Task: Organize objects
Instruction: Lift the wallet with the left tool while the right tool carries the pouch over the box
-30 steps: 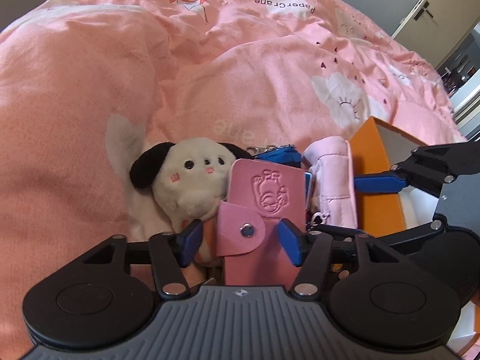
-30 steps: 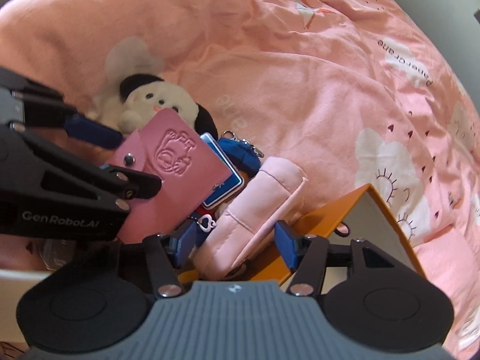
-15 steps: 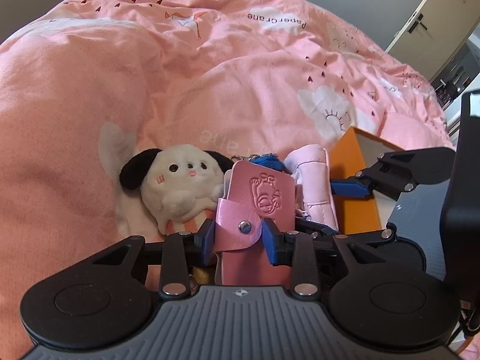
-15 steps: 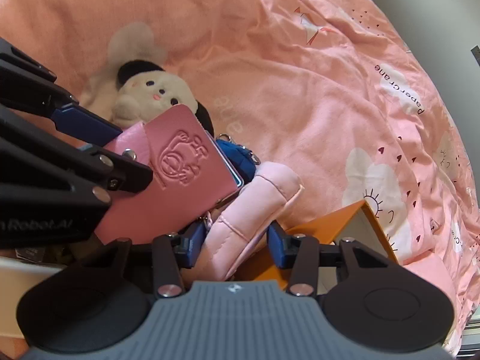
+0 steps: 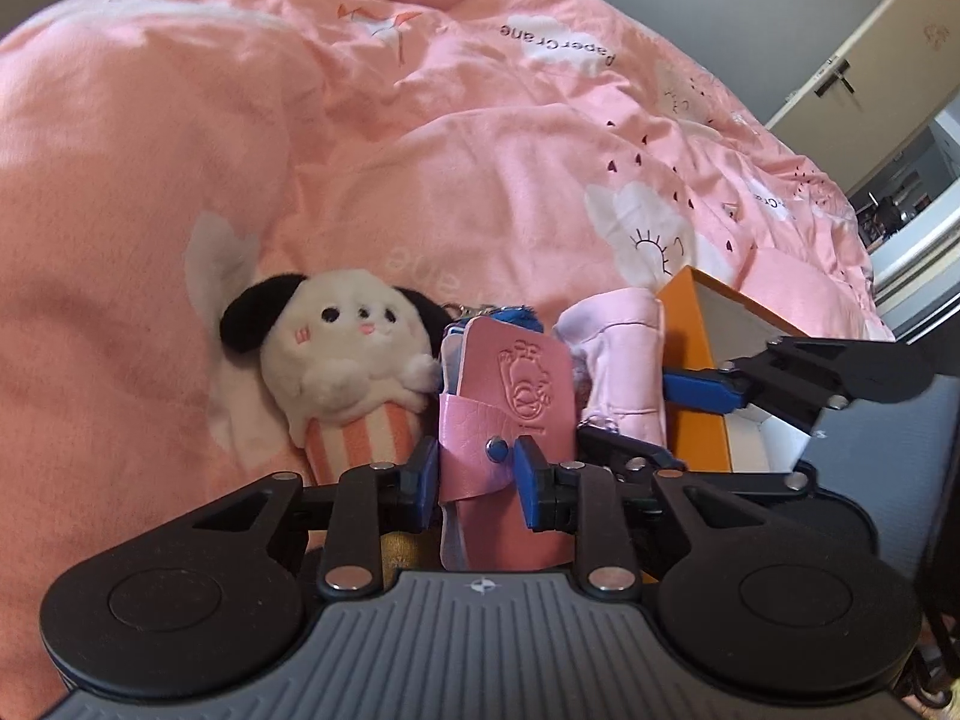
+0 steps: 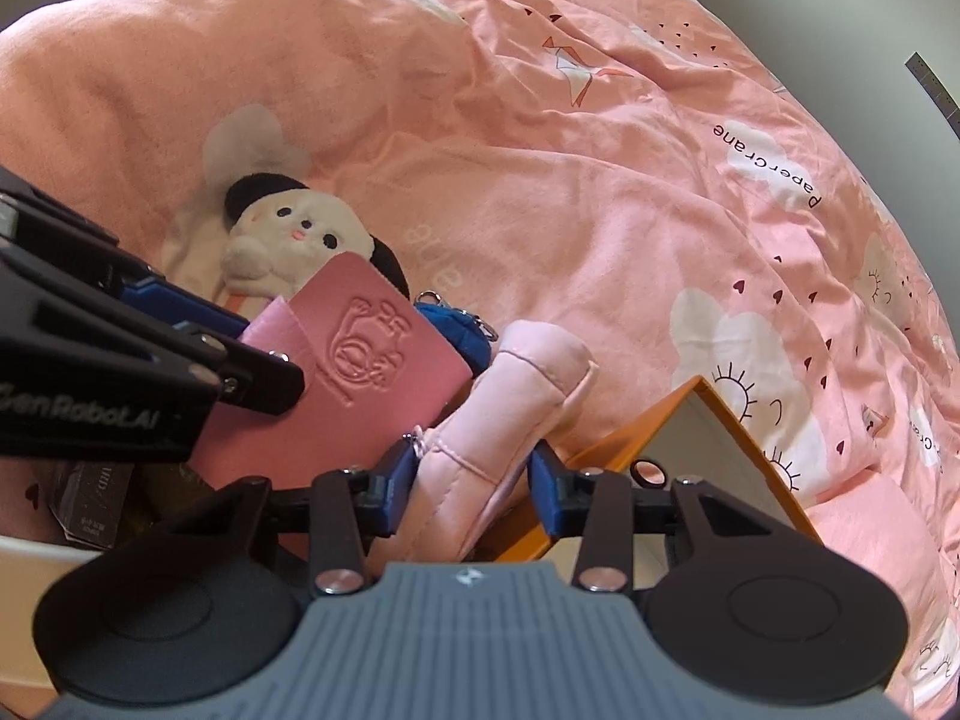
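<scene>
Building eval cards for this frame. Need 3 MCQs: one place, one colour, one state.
1. Where is the plush dog relative to the pink card wallet in the left wrist view?
A. Left of it
B. On top of it
C. Inside the orange box

2. What colour is the open box beside the padded pouch?
A. Green
B. Orange
C. Black

3. What is between the fingers of the right tool?
A. The plush dog
B. Nothing
C. The pale pink padded pouch

Key: 1 A, the dog lies left of the wallet on the quilt. 2 B, its outer wall is orange. 3 C, the closing blue pads flank and touch the pouch.
</scene>
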Available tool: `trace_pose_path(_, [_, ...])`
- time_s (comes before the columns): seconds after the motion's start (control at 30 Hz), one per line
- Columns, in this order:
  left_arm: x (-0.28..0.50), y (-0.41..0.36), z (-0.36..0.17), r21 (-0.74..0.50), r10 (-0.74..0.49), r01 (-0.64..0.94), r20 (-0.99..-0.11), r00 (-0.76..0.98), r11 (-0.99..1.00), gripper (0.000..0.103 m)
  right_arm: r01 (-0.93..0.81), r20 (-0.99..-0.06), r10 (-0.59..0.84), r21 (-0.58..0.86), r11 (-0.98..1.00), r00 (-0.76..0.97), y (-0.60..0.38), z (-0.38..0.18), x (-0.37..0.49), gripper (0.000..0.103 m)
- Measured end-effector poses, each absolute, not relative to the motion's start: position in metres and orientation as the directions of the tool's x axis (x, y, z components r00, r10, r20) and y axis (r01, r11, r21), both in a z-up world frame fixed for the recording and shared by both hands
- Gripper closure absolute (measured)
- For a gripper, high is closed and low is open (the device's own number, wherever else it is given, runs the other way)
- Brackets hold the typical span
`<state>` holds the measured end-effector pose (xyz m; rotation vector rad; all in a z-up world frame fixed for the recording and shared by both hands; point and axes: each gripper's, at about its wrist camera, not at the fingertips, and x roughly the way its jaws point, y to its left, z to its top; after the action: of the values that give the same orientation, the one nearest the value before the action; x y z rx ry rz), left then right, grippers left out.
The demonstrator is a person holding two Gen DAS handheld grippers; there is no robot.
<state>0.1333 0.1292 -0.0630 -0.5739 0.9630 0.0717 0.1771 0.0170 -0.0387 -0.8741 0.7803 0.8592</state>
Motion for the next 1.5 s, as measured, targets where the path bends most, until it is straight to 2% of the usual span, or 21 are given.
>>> trace_pose_path(0.17, [0.135, 0.132, -0.071, -0.464, -0.225, -0.313, -0.788, 0.574, 0.828, 0.068, -0.854, -0.815, 0.315, -0.367, 0.369, 0.487, 0.012, -0.033, 0.168, 0.061])
trace_pose_path(0.47, [0.134, 0.128, -0.071, -0.436, -0.185, -0.330, -0.794, 0.578, 0.837, 0.068, -0.810, -0.725, 0.392, -0.403, 0.425, 0.566, 0.000, 0.013, 0.159, 0.061])
trace_pose_path(0.5, [0.132, 0.127, -0.069, -0.431, -0.177, -0.329, -0.792, 0.584, 0.840, 0.077, -0.808, -0.719, 0.400, -0.395, 0.437, 0.568, -0.003, 0.018, 0.158, 0.061])
trace_pose_path(0.53, [0.130, 0.126, -0.065, -0.429, -0.174, -0.318, -0.784, 0.596, 0.846, 0.077, -0.806, -0.714, 0.411, -0.380, 0.453, 0.567, -0.007, 0.023, 0.158, 0.061])
trace_pose_path(0.6, [0.127, 0.123, -0.058, -0.424, -0.164, -0.306, -0.772, 0.614, 0.853, 0.085, -0.802, -0.707, 0.428, -0.343, 0.489, 0.563, -0.014, 0.033, 0.159, 0.061])
trace_pose_path(0.63, [0.125, 0.120, -0.053, -0.413, -0.154, -0.294, -0.766, 0.625, 0.862, 0.091, -0.800, -0.704, 0.436, -0.323, 0.506, 0.560, -0.018, 0.036, 0.159, 0.061])
trace_pose_path(0.67, [0.124, 0.117, -0.049, -0.388, -0.130, -0.289, -0.764, 0.632, 0.875, 0.103, -0.797, -0.701, 0.445, -0.301, 0.523, 0.557, -0.023, 0.040, 0.159, 0.061])
trace_pose_path(0.8, [0.123, 0.110, -0.037, -0.374, -0.119, -0.266, -0.749, 0.652, 0.888, 0.103, -0.779, -0.685, 0.474, -0.224, 0.586, 0.554, -0.041, 0.053, 0.157, 0.061])
trace_pose_path(1.0, [0.124, 0.113, -0.035, -0.407, -0.149, -0.269, -0.747, 0.648, 0.873, 0.103, -0.736, -0.666, 0.457, -0.211, 0.643, 0.590, -0.067, 0.065, 0.152, 0.061])
trace_pose_path(1.07, [0.124, 0.120, -0.034, -0.400, -0.140, -0.280, -0.755, 0.641, 0.873, 0.098, -0.714, -0.671, 0.433, -0.210, 0.668, 0.602, -0.076, 0.064, 0.155, 0.061])
trace_pose_path(1.1, [0.123, 0.123, -0.034, -0.402, -0.145, -0.278, -0.756, 0.638, 0.872, 0.092, -0.703, -0.676, 0.421, -0.207, 0.680, 0.605, -0.082, 0.061, 0.157, 0.061])
trace_pose_path(1.13, [0.123, 0.126, -0.035, -0.401, -0.151, -0.276, -0.762, 0.630, 0.873, 0.084, -0.695, -0.681, 0.412, -0.199, 0.692, 0.605, -0.086, 0.059, 0.160, 0.061])
trace_pose_path(1.17, [0.123, 0.128, -0.036, -0.400, -0.154, -0.276, -0.766, 0.624, 0.874, 0.068, -0.686, -0.688, 0.405, -0.185, 0.704, 0.602, -0.092, 0.056, 0.163, 0.061])
trace_pose_path(1.2, [0.123, 0.129, -0.037, -0.394, -0.148, -0.278, -0.769, 0.622, 0.876, 0.056, -0.675, -0.697, 0.399, -0.166, 0.718, 0.596, -0.098, 0.052, 0.167, 0.061])
trace_pose_path(1.3, [0.126, 0.128, -0.045, -0.364, -0.147, -0.258, -0.786, 0.601, 0.895, 0.048, -0.650, -0.725, 0.390, -0.105, 0.753, 0.568, -0.112, 0.040, 0.180, 0.061])
trace_pose_path(1.5, [0.135, 0.122, -0.073, -0.367, -0.180, -0.263, -0.823, 0.539, 0.892, 0.047, -0.641, -0.771, 0.383, -0.042, 0.766, 0.508, -0.123, 0.013, 0.191, 0.061])
